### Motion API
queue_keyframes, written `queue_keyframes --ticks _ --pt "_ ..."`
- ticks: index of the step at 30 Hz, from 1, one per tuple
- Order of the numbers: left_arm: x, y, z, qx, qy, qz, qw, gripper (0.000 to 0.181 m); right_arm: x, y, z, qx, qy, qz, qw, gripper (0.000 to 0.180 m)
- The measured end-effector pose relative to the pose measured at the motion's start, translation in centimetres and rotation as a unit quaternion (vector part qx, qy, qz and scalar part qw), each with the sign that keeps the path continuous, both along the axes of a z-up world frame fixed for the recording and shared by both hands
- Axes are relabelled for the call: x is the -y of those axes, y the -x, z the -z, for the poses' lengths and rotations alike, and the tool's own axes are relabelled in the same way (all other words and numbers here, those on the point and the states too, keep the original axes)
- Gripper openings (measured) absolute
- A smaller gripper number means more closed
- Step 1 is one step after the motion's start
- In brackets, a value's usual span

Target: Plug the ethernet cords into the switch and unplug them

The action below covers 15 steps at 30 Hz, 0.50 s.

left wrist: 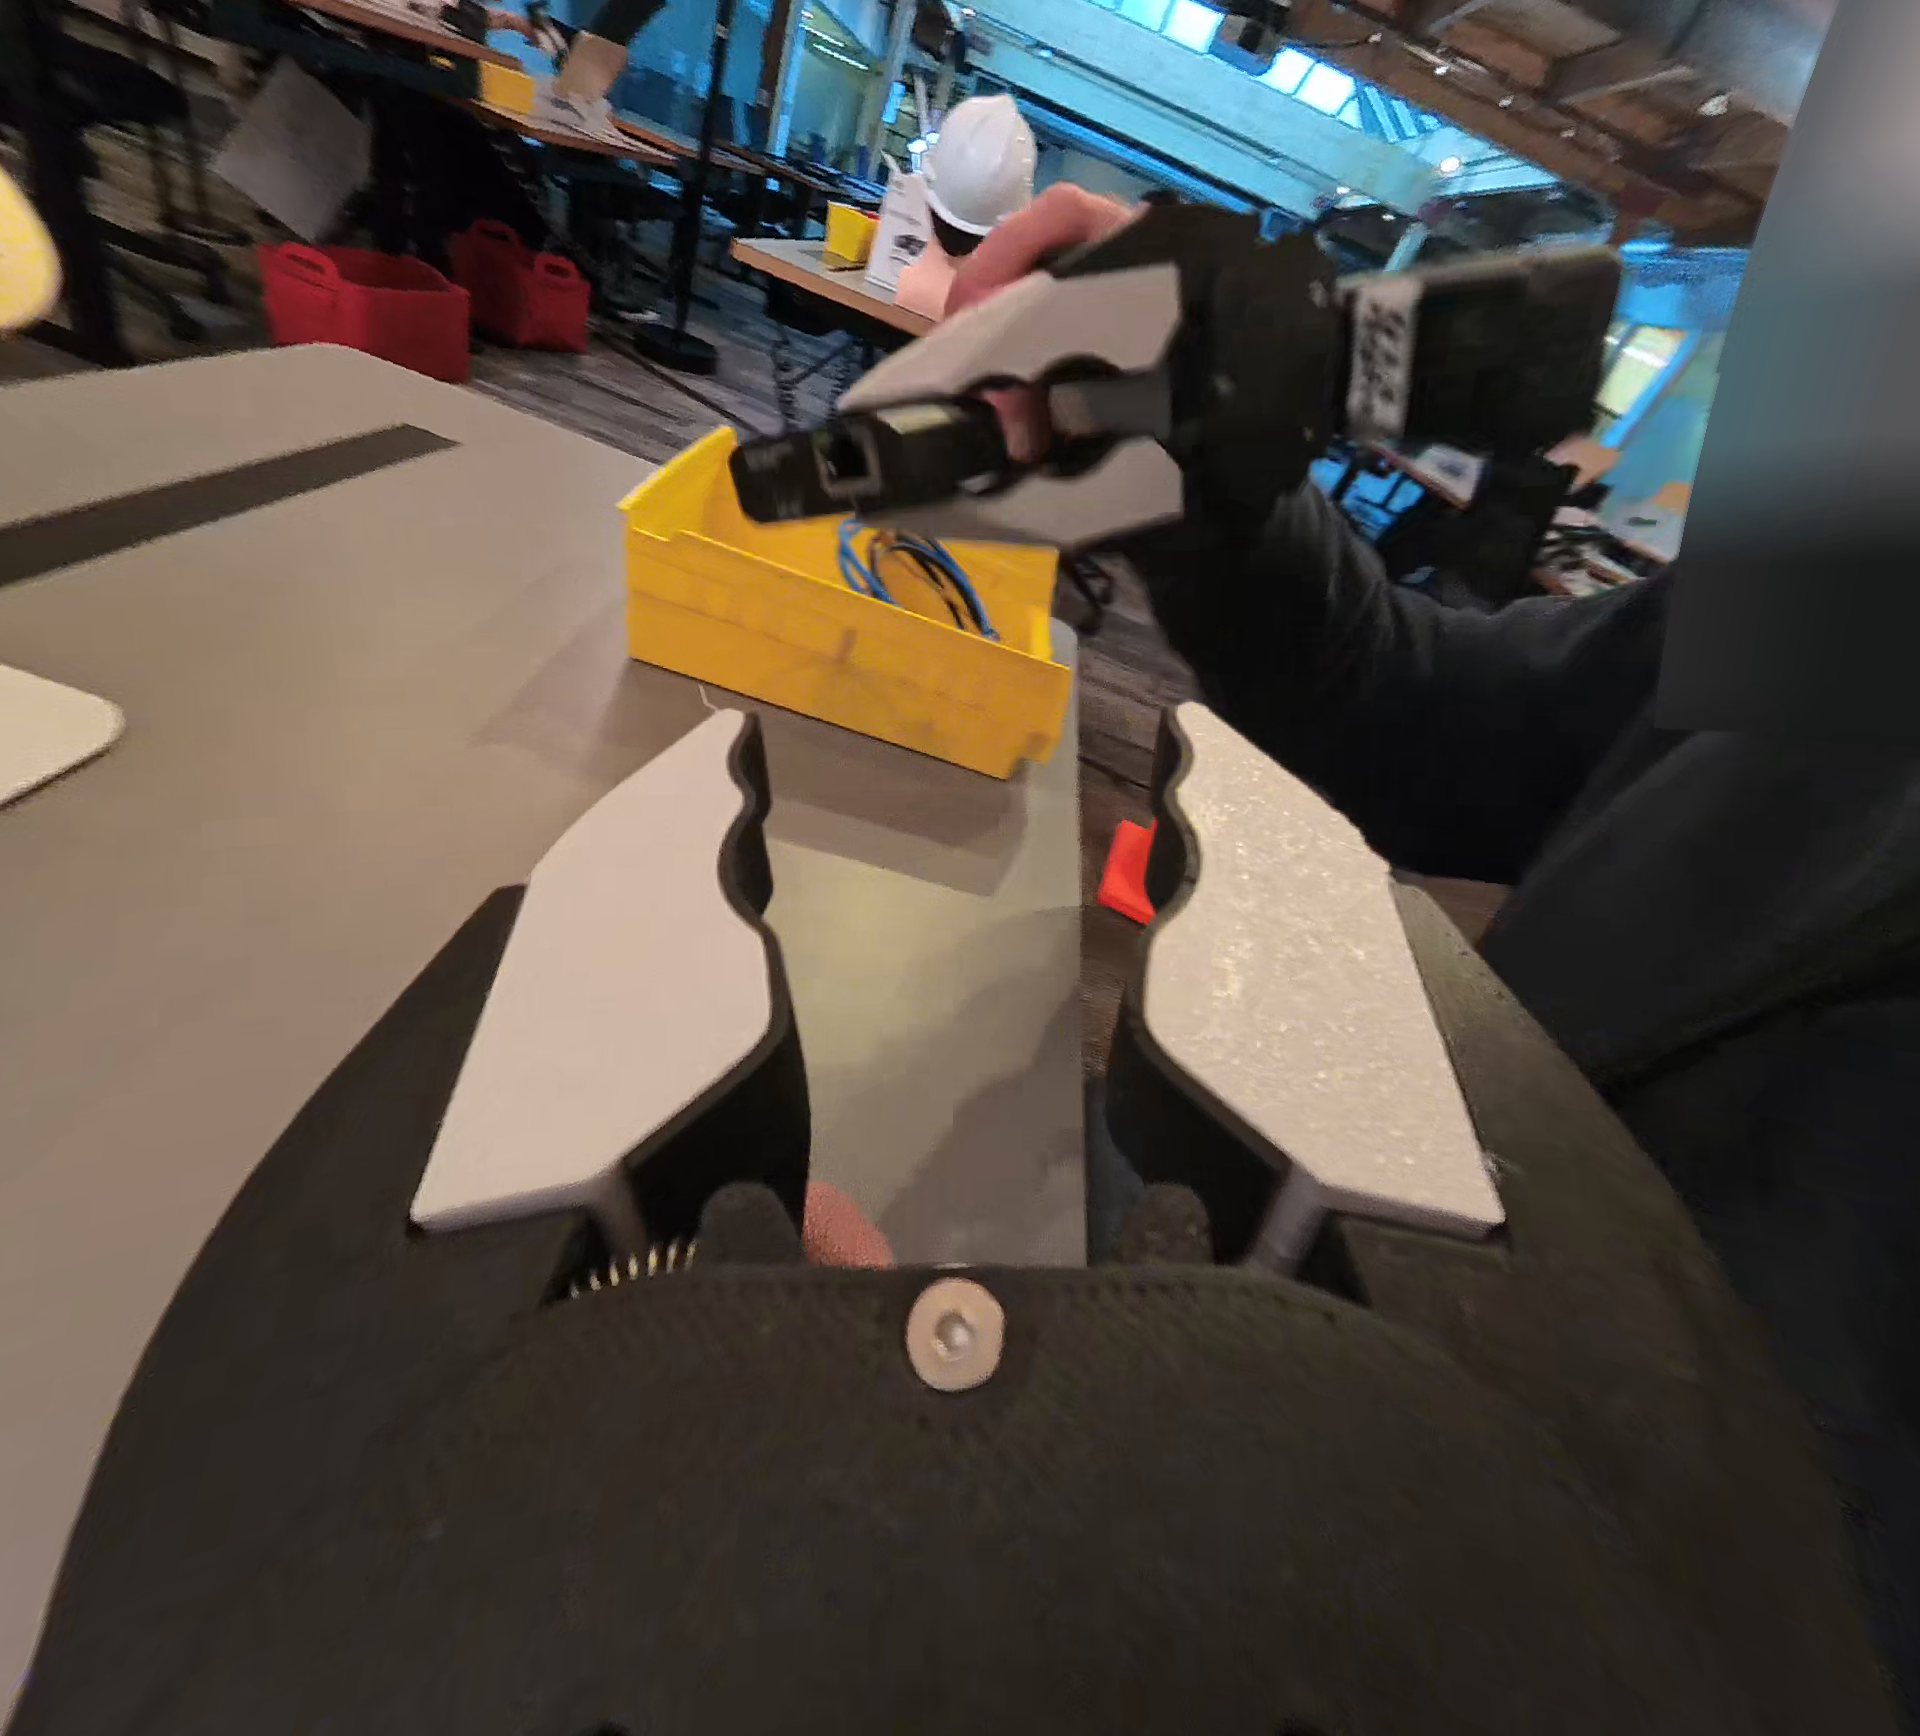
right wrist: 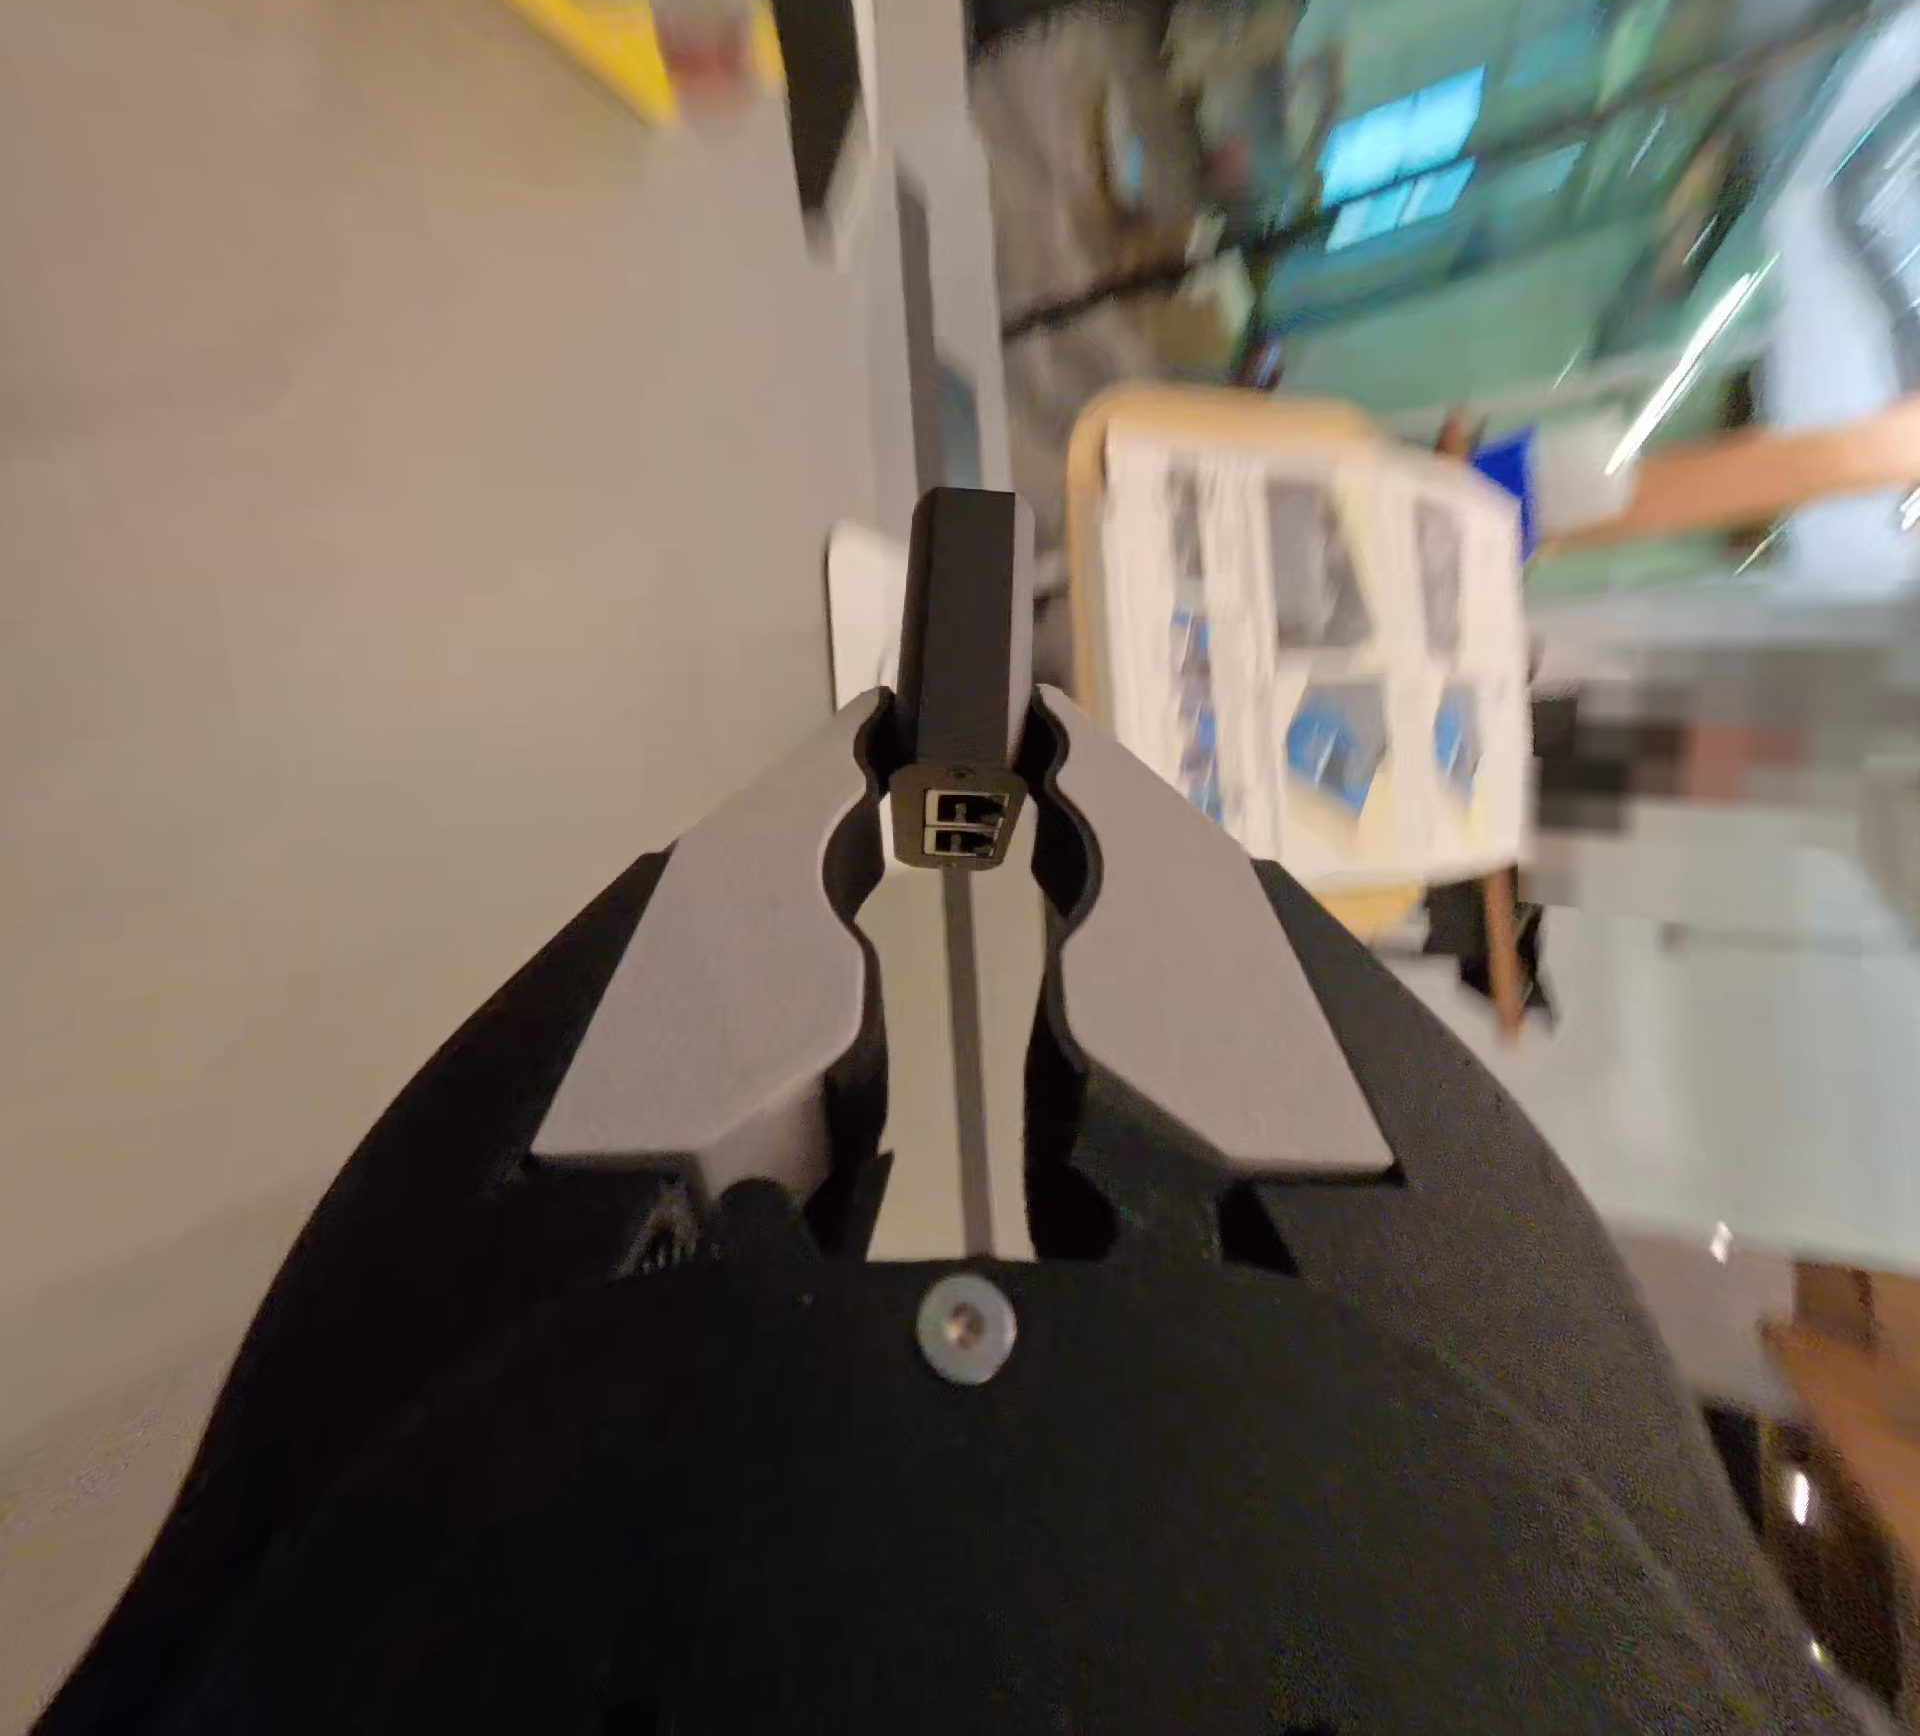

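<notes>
Fingers (left wrist: 644, 948) of the left gripper (left wrist: 961, 730) stand wide apart in the left wrist view, with nothing between them; only the grey table (left wrist: 312, 699) shows through the gap. Just ahead of the fingertips a yellow bin (left wrist: 831, 637) sits on the table, near its edge, and blue and dark ethernet cords (left wrist: 914, 574) lie coiled inside it. Above the bin and ahead to the right, the right gripper (left wrist: 883, 450) is held in the air by a hand in a dark sleeve. Its two grey fingers are closed on a small black switch (left wrist: 831, 471), which sticks out to the left past the fingertips, with one port facing this camera. No cord is plugged into that port. Far ahead to the left two red baskets (left wrist: 416, 304) stand on the floor, and a white hard hat (left wrist: 977, 159) is seen farther behind. A small orange piece (left wrist: 1127, 865) lies below the table edge, beside the right finger.

In the right wrist view the background is strongly blurred. The right gripper (right wrist: 961, 720) clamps the switch (right wrist: 961, 626) between its fingertips. The black body points forward, away from the camera, and the near end with two stacked ports faces back toward the camera, both ports empty. To the left of the gripper is the grey table surface (right wrist: 364, 439), and far ahead to the left a blurred piece of the yellow bin (right wrist: 582, 13).
</notes>
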<state>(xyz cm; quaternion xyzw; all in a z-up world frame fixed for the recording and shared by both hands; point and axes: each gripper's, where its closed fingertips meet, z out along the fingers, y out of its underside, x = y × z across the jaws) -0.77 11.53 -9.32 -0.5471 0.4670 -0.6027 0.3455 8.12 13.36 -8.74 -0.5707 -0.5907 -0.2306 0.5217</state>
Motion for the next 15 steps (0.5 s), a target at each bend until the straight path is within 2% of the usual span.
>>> queue_keyframes --ticks 3,5,8,10,15 --pt "-1.5 0.7 -0.2 -0.006 -0.008 -0.033 0.999 0.063 -2.0 -11.0 1.7 0.048 0.102 0.125 0.986 0.022" --pt "-2.1 0.8 -0.1 -0.011 -0.005 -0.045 0.999 0.060 -2.3 -18.4 3.9 0.087 0.172 0.192 0.962 0.022" --pt "-2.6 0.9 0.3 -0.018 -0.001 -0.055 0.998 0.060 -1.4 -26.9 8.5 0.120 0.295 0.261 0.911 0.022" --pt "-2.8 0.8 0.6 -0.023 -0.001 -0.057 0.998 0.059 -0.9 -30.4 11.5 0.132 0.352 0.282 0.883 0.023" --pt "-2.9 0.5 1.1 -0.035 -0.008 -0.060 0.998 0.059 -1.8 -35.1 17.0 0.179 0.395 0.313 0.845 0.022"
